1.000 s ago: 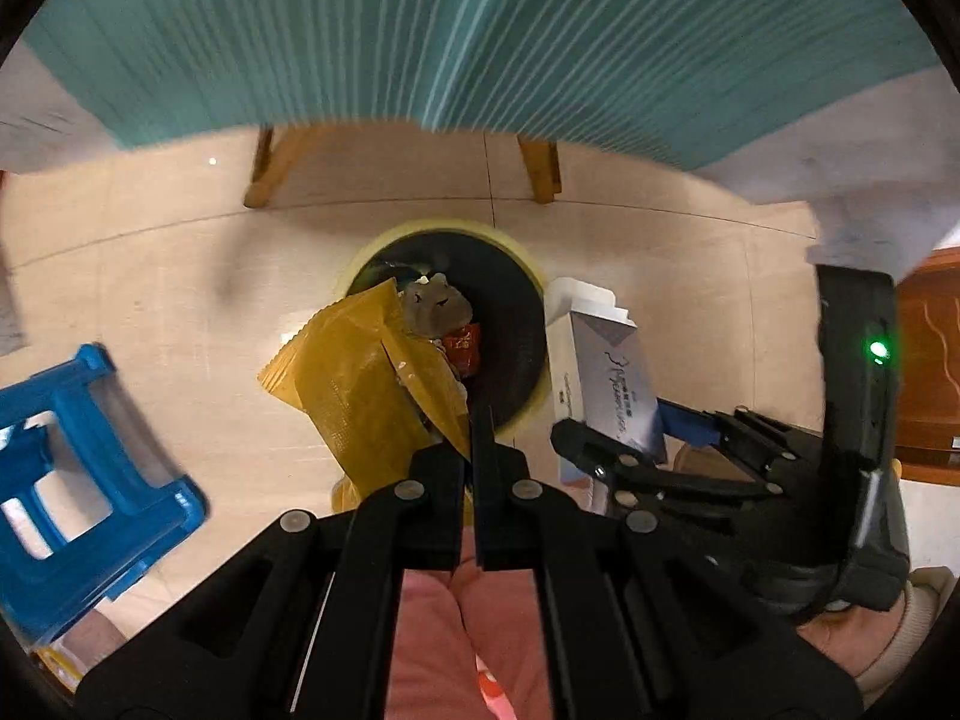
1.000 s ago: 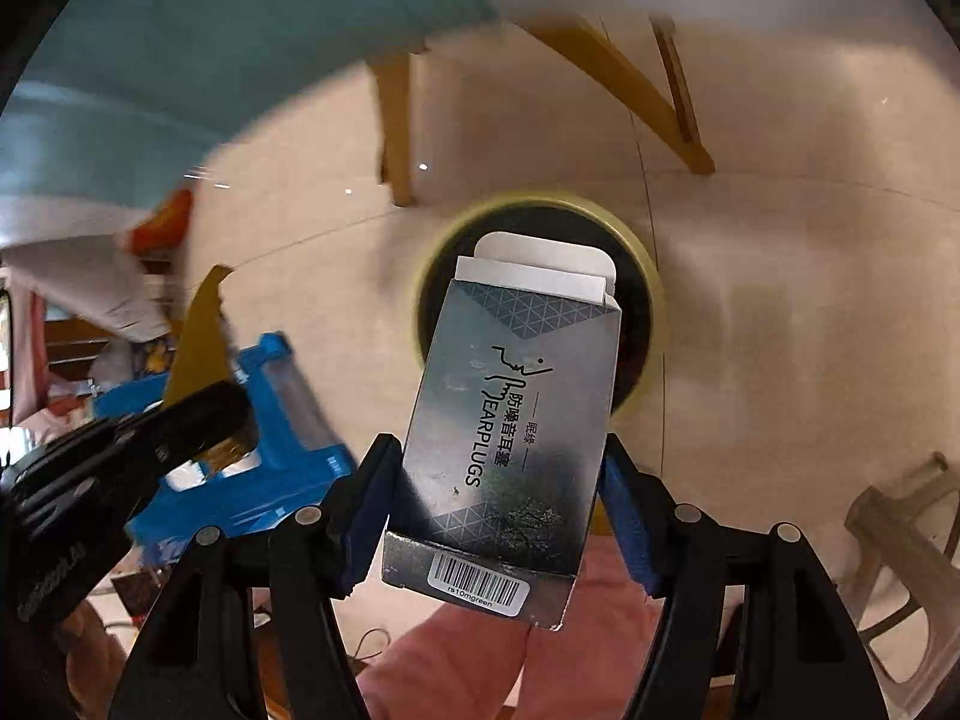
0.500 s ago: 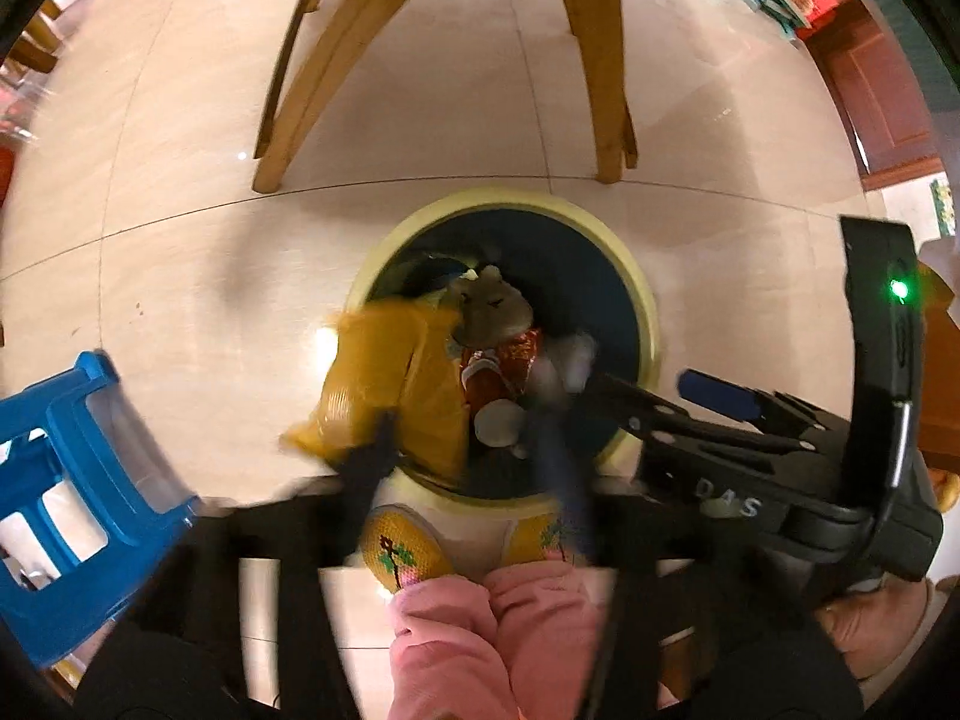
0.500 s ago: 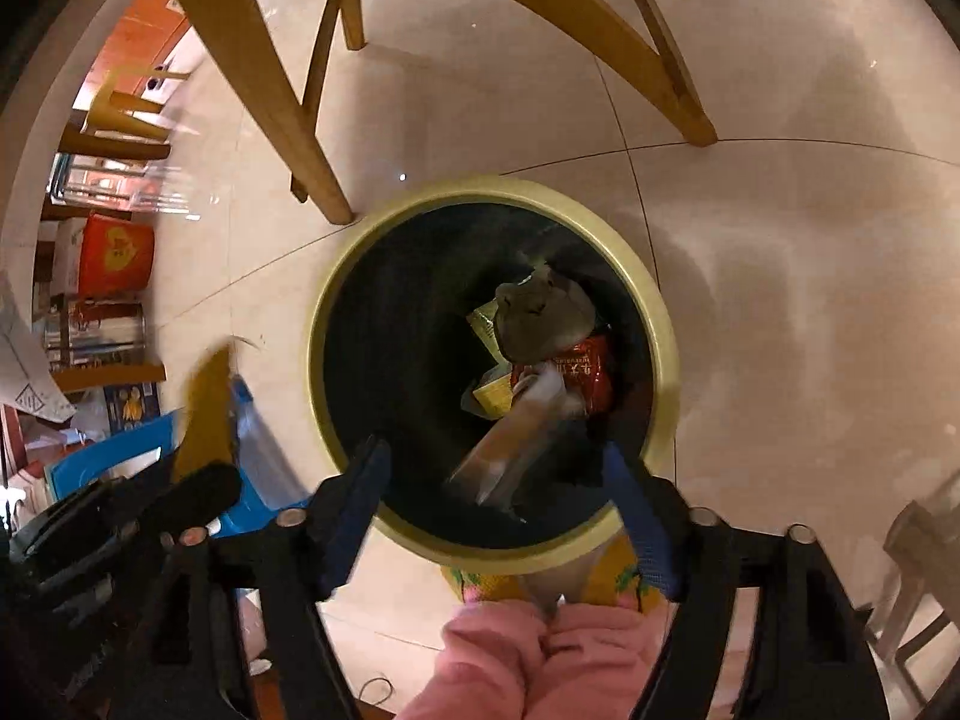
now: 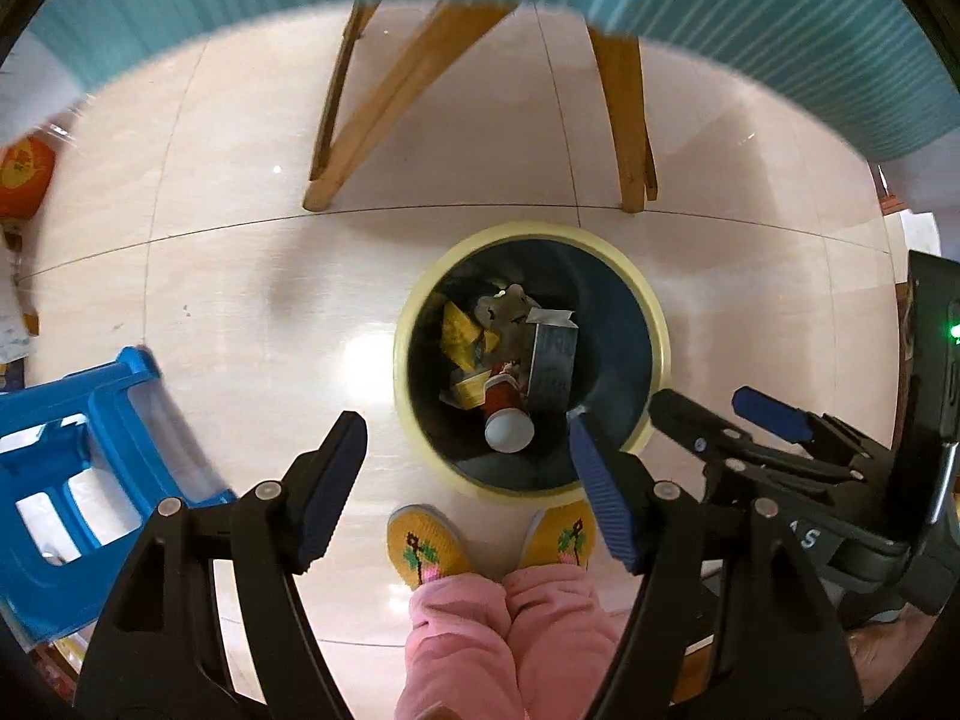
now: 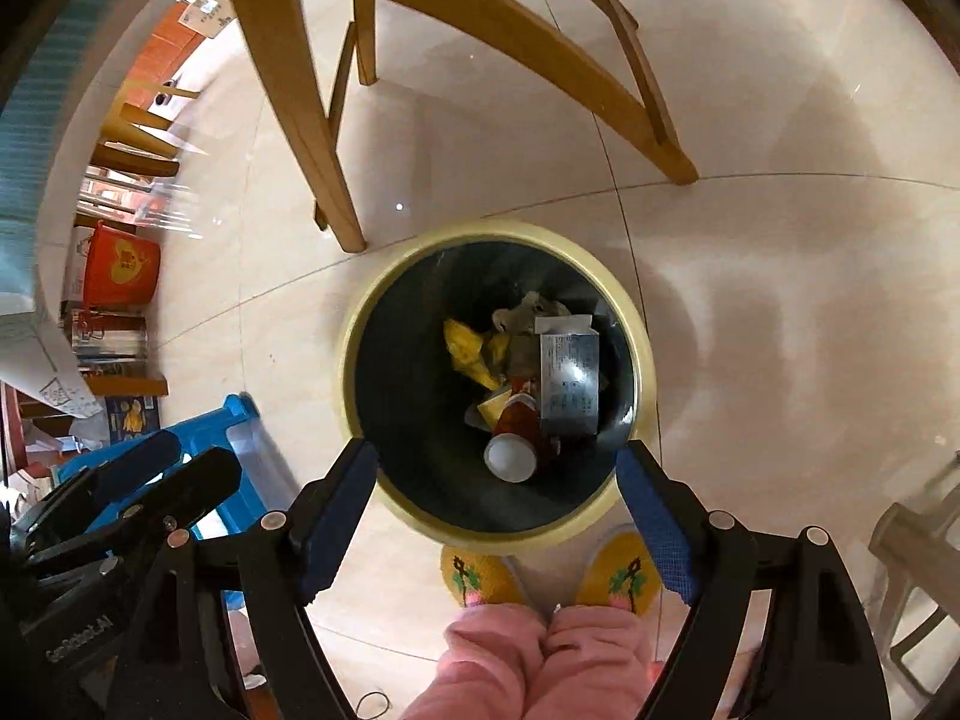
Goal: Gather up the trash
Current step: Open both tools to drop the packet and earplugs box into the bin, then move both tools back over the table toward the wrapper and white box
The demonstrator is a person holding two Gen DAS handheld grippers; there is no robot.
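**Both pieces of trash now in the bin**

Gone from the tongs since a second ago: the grey earplug box and the yellow wrapper were each clamped in a gripper back then, and now both sit down inside the bin. Left gripper has just been opening its jaws and they stand wide apart with nothing between them, only floor and the bin's rim showing in the gap. Right gripper is the same deal, jaws spread wide and empty, hanging right over the bin mouth.

As for how the trash looks: the box is a silvery-grey carton with small print on its face and a white flap sticking out at the far end, lying tilted against the bin's inner wall on the right side. The wrapper is crumpled, bright yellow, lying to the left of the box. Between and under them there's a red paper cup on its side with its white bottom facing up at us, and a lump of greyish-brown crumpled paper at the far side.

The bin is round, dark inside with a pale yellow rim, standing on shiny beige tile just in front of the person's yellow embroidered slippers and pink trousers. A blue plastic stool is off to the left, wooden table legs beyond the bin.
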